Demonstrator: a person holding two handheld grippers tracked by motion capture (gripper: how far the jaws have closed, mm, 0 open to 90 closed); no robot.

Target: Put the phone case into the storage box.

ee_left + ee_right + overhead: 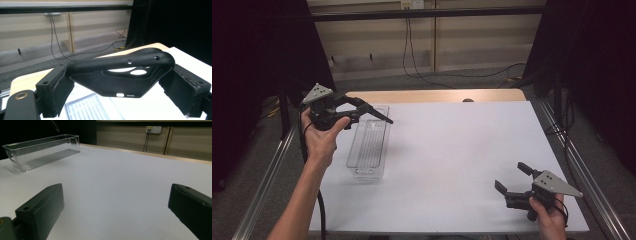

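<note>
At the table's left edge, the left gripper point(371, 112) pinches a black phone case point(125, 72) between its jaws, held above the clear bin point(368, 145). The case's long axis runs across the jaws, pointing over the bin. Bare white table point(452, 150) stretches rightward to the right gripper point(512, 177), jaws spread wide, near the front-right corner.

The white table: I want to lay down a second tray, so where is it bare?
Bare white table runs from the clear plastic bin across to the right edge, and ahead of the right hand-held gripper. It is crowded at the left, where the left hand-held gripper holds a black phone case over the bin.
</note>
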